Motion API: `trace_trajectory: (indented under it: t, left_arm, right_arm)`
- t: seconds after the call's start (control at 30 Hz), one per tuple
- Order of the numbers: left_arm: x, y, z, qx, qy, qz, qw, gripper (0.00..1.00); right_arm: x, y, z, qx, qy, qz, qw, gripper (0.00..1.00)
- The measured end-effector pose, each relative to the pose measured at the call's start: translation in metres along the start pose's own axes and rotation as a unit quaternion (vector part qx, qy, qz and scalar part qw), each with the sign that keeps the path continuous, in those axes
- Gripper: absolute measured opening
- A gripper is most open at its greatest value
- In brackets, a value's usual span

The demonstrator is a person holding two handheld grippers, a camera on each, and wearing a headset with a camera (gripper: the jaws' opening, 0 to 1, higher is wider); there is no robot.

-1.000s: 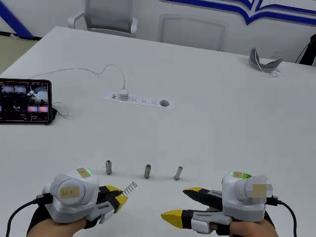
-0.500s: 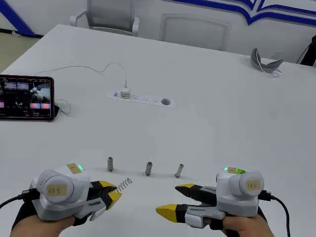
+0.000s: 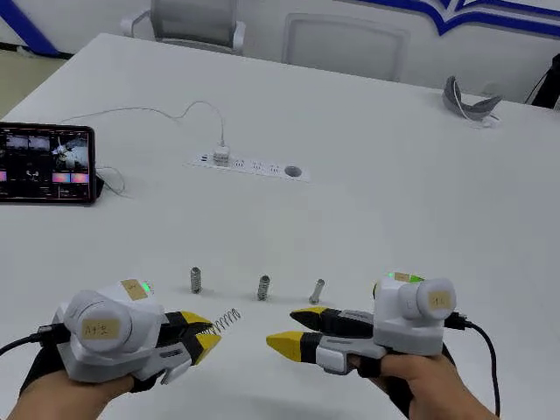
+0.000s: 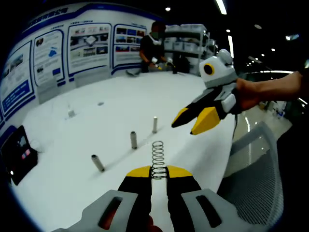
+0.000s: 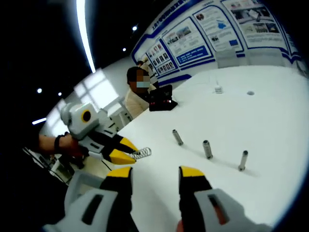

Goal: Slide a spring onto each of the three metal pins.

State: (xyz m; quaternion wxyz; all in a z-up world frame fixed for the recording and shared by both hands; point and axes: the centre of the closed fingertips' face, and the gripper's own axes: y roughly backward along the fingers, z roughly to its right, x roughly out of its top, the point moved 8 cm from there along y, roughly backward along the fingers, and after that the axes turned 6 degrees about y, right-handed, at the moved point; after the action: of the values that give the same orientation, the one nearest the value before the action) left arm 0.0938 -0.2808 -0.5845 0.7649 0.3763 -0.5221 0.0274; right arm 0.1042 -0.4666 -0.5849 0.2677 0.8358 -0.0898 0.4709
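Fingers of my left gripper pinch the spring by one end, just short of the pin row. Two pins look already dressed, so next I must line it over the bare rightmost pin; my right gripper hangs wide, empty.

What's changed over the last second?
The right tongs, open, moved leftward, closer to the left tongs and just in front of the pins. The left tongs stayed shut on the spring; the pins did not move.

Shiny metal-wire spring, dull grey metal pins, smooth matt white table top
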Motion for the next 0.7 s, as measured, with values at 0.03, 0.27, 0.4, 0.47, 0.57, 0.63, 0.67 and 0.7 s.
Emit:
trace_trajectory:
  t: [0.03,0.27,0.4,0.47,0.57,0.63,0.67,0.7]
  left_arm:
    - [0.001,-0.001,0.002,-0.003,-0.001,-0.001,1.0000,0.10]
    - [0.010,-0.010,0.020,-0.032,-0.013,0.004,0.9994,0.10]
    - [0.012,-0.014,0.025,-0.040,-0.028,0.002,0.9988,0.10]
    - [0.014,-0.015,0.026,-0.044,-0.029,0.002,0.9986,0.10]
    - [0.017,-0.017,0.028,-0.048,-0.035,0.002,0.9982,0.10]
    - [0.018,-0.017,0.028,-0.050,-0.038,0.003,0.9980,0.10]
    - [0.018,-0.019,0.028,-0.053,-0.037,0.003,0.9979,0.10]
    - [0.018,-0.020,0.027,-0.055,-0.035,0.002,0.9979,0.10]
  right_arm:
    - [0.000,-0.001,0.000,0.002,-0.001,0.001,1.0000,0.37]
    - [0.000,-0.009,-0.006,0.022,-0.011,0.002,0.9997,0.35]
    - [-0.002,-0.009,-0.006,0.025,-0.014,-0.001,0.9996,0.33]
    - [-0.002,-0.008,-0.007,0.028,-0.016,-0.002,0.9995,0.32]
    - [-0.003,-0.008,-0.008,0.036,-0.022,0.000,0.9991,0.28]
    - [-0.003,-0.008,-0.008,0.037,-0.024,-0.001,0.9990,0.28]
    - [-0.003,-0.008,-0.008,0.037,-0.022,-0.002,0.9991,0.27]
    - [-0.002,-0.008,-0.009,0.038,-0.021,-0.001,0.9990,0.25]
